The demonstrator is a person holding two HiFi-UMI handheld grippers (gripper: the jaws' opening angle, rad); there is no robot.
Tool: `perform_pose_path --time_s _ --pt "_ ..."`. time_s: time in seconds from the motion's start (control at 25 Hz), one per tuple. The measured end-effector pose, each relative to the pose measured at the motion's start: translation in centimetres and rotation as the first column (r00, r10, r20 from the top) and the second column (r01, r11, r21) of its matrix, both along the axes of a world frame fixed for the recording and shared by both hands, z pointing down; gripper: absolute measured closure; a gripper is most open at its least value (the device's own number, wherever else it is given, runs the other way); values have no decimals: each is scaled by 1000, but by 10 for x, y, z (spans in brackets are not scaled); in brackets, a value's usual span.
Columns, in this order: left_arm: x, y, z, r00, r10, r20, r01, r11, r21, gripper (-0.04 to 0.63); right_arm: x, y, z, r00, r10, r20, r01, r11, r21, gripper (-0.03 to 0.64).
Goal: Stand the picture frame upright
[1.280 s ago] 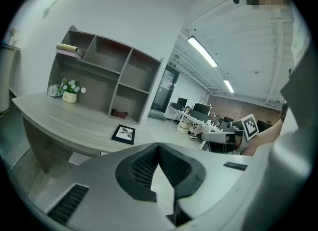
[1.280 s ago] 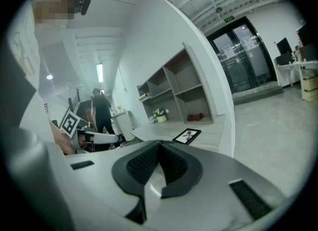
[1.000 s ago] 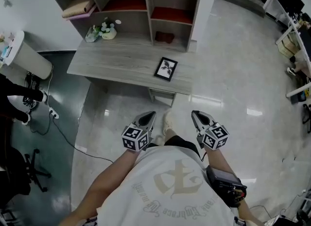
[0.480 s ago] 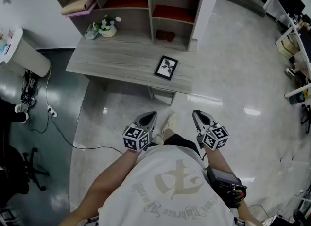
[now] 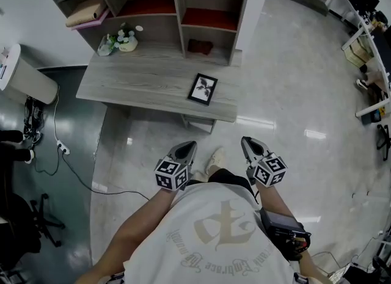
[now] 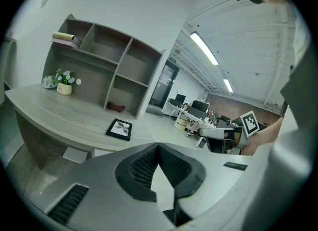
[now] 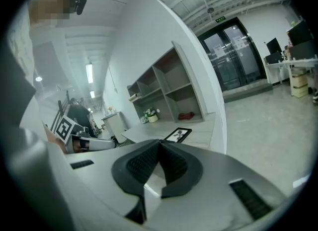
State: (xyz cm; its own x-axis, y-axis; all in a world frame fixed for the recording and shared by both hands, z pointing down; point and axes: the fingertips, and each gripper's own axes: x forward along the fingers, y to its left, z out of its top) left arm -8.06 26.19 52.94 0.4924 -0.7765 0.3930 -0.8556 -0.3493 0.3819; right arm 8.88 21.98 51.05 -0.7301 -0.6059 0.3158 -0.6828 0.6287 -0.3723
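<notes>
On table (image 5: 137,81), near front right edge: picture frame (image 5: 202,89), flat. Behind it, along table's back: shelf unit (image 5: 183,5). Rear left: flower pot (image 5: 126,40). Before table, over floor (image 5: 293,93): left tongs (image 5: 189,145), right tongs (image 5: 245,142), side by side.

We wear a white T-shirt (image 5: 183,249) with beige emblem (image 5: 223,228), black shorts (image 5: 231,181); grey left gripper (image 5: 190,145) and right gripper (image 5: 245,142) carry marker cubes (image 5: 170,174).

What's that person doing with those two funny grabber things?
A person in a white shirt stands before the grey wooden desk, holding a left tool and a right tool. Both tools are shut and empty, well short of the desk. The black rectangular picture frame lies flat near the desk's front edge, not yet stood up.
</notes>
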Motion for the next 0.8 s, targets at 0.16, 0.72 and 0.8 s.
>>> perform_pose_path --time_s 0.16,0.72,0.8 --pt "4 -20 0 1000 5 2 -4 1000 -9 586 5 -18 4 1000 14 5 -13 1000 -17 612" --pt "1 -105 4 999 -16 28 17 999 -52 586 4 -114 20 1000 -11 6 11 998 -57 612" --pt "-1 -117 5 999 -22 33 24 998 -59 586 1 -128 20 1000 -22 9 23 998 -61 612"
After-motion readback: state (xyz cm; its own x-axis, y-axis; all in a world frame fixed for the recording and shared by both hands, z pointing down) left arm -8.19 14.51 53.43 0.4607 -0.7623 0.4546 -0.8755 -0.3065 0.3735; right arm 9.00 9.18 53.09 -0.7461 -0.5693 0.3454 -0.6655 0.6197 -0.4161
